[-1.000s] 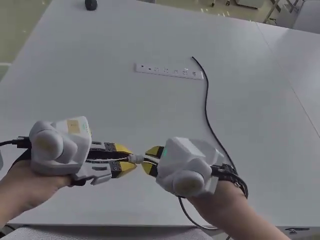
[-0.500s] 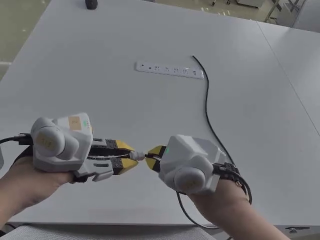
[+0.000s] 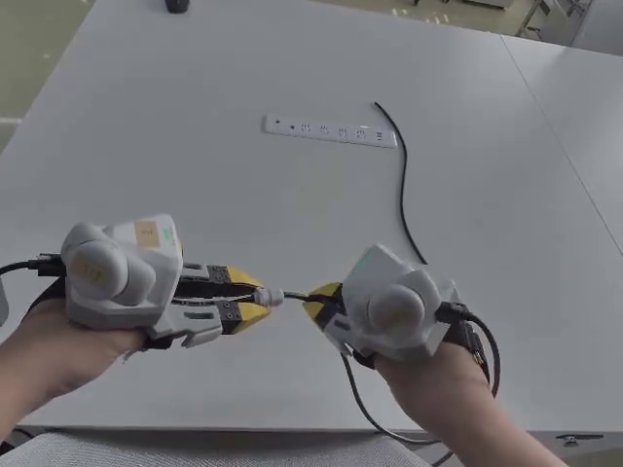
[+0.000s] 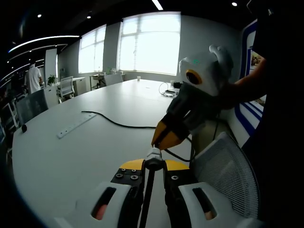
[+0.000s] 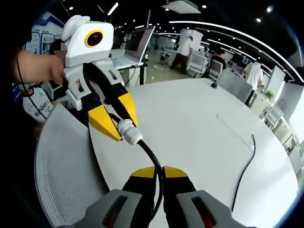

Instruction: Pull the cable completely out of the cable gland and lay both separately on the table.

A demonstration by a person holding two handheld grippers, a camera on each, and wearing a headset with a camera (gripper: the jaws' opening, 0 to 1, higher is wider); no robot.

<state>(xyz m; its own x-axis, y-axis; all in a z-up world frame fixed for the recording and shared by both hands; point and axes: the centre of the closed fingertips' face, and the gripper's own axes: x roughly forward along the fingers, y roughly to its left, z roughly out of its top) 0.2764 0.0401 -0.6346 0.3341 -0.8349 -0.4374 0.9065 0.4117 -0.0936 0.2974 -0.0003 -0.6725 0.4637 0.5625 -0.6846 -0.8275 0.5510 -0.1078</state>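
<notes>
Above the near edge of the white table (image 3: 243, 195), two hand-held grippers face each other tip to tip. The left gripper (image 3: 251, 301) is clamped on the small white plastic cable gland (image 3: 270, 297). The right gripper (image 3: 316, 300) pinches the thin black cable (image 3: 295, 294) just beside it. These opposed grips let one hand anchor the gland while the other draws the cable out. The cable seems not yet free, though the joint is small.
</notes>
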